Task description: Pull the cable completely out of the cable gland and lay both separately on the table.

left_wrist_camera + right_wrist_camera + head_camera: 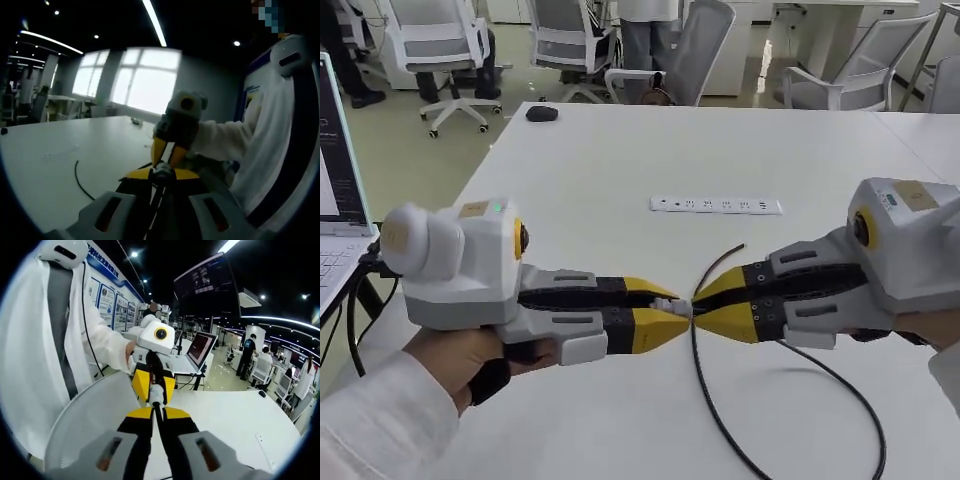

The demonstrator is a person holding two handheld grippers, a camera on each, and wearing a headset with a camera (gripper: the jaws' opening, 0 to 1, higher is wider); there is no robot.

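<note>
left gripper (pixel 680 304): comes in from about 8 o'clock in the head view. jaws nearly closed, pinching the cable gland (pixel 672 307) at the yellow tips. its own view shows the gland (pixel 162 171) wedged between the tips too
right gripper (pixel 698 310): comes in from 3 o'clock, nose to nose with the left one, tips almost touching. jaws squeezed tight on the cable (pixel 720 259) right beside the gland
cable gland: small and whitish, sitting between the two sets of tips. from the right gripper view you can see it (pixel 155 394) in the other gripper's yellow jaws, with the black cable running out of it straight into the right jaws, so it looks like it's not out yet
cable: black. one short end curls up toward 1 o'clock from the tips, and the long part loops down over the table (pixel 620 160) toward 5 o'clock
power strip (pixel 716 205): white, flat on the table at 12 o'clock from the tips, well apart
mouse (pixel 541 113): dark, far edge of the table, around 11 o'clock
laptop (pixel 335 170): open, off at 9 o'clock
</note>
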